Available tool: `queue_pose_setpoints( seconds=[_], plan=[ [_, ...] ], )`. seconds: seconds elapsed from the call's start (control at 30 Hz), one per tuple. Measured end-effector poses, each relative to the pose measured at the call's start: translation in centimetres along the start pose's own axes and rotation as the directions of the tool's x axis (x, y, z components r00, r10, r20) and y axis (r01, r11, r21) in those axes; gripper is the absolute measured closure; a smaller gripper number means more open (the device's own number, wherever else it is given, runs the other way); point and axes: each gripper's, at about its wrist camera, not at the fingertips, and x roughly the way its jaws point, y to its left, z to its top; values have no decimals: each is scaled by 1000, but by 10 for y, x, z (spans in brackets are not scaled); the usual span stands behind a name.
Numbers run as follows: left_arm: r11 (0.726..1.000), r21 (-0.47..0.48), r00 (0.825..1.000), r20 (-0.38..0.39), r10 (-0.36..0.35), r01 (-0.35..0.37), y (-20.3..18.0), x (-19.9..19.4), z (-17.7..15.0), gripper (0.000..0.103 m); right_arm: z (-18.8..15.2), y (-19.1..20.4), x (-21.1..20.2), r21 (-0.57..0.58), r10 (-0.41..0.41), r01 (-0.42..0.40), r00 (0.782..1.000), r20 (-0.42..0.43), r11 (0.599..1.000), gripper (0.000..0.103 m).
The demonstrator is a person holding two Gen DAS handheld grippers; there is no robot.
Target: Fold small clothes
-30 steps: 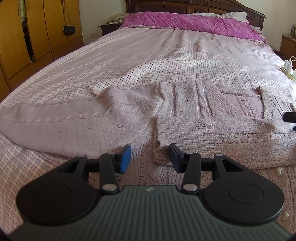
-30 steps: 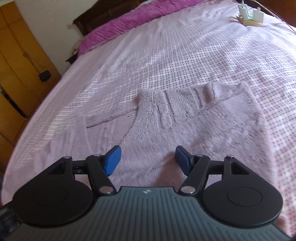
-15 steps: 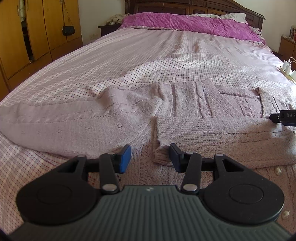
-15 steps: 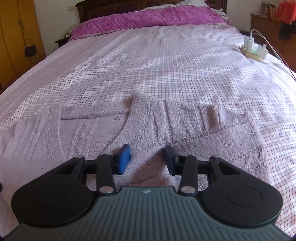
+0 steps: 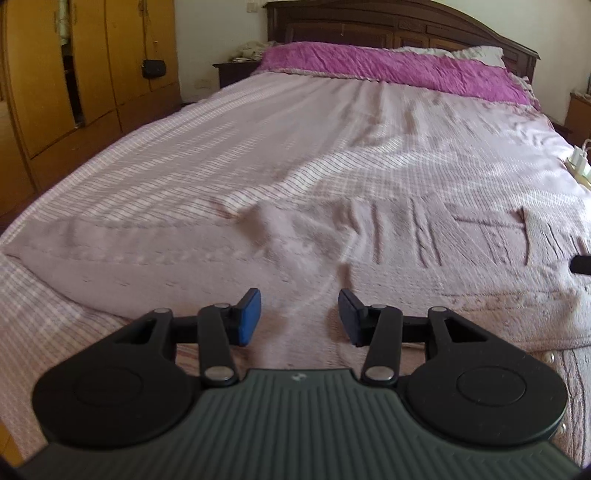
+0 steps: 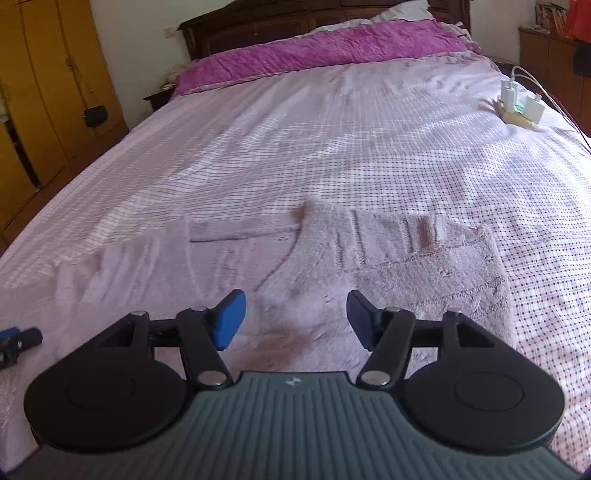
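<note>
A pale lilac knitted cardigan [image 5: 388, 236] lies flat on the bed. One sleeve [image 5: 129, 254] stretches out to the left, and the other sleeve [image 5: 461, 314] is folded across the body. Small buttons [image 5: 550, 357] show at the lower right. My left gripper [image 5: 298, 314] hovers open above the cardigan's middle with nothing between its fingers. In the right wrist view the cardigan [image 6: 406, 266] lies below my right gripper [image 6: 295, 317], whose jaws are opening and hold nothing. The tip of each gripper shows at the edge of the other's view.
The checked pink bedsheet [image 6: 332, 147] runs to a magenta cover [image 5: 388, 66] and a dark wooden headboard [image 5: 369, 29]. A power strip with white chargers [image 6: 517, 107] lies on the bed's right side. Yellow wardrobes [image 5: 74, 74] stand on the left.
Both grippers have lifted a little off the cardigan. The right gripper's jaws narrowed and then widened again, and its view has rolled level. The left jaws kept the same gap.
</note>
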Motion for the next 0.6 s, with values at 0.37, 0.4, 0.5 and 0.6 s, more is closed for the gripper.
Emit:
queue_pose_setpoints(
  seconds=[0.37,0.4,0.5,0.6],
  plan=[
    [992,-103,998,2,71,-70,71,-15,-5,54,-42,6,-45,19,86,-86,996,-8,996,26],
    [990,-125,998,-3,63,-63,77,-15,-8,54,-48,5,-47,26,89,-89,996,-11,996,26],
    [981,-193,1000,-14,13,-15,92,-12,-17,54,-64,1,-51,50,89,-88,996,-13,995,25],
    [969,-240,998,-10,-61,57,97,-9,-25,54,-77,-4,-51,78,81,-80,997,-17,994,25]
  ],
)
